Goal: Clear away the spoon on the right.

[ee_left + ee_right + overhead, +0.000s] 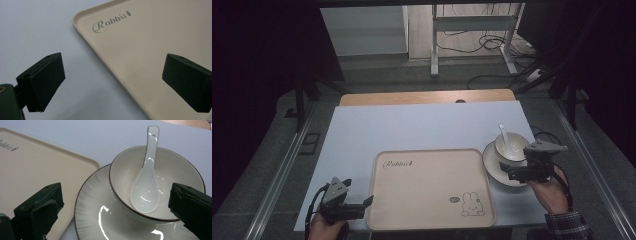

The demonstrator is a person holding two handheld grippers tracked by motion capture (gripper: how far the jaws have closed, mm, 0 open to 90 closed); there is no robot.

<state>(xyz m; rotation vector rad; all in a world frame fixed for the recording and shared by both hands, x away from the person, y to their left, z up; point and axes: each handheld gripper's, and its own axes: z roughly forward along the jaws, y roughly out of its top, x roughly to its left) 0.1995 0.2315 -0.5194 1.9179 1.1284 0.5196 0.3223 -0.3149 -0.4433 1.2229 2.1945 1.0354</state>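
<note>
Right gripper [115, 212], jaws spread and empty, hovers at the bowl [172, 170] on its plate [92, 205], lower right of the frame. Clamping the rim could tip the loose spoon [146, 187] out.

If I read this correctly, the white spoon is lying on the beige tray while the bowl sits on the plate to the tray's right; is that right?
Not quite: the spoon rests inside the bowl, not on the tray. The right gripper view shows it plainly. The bowl does sit on the plate to the tray's right.
</note>
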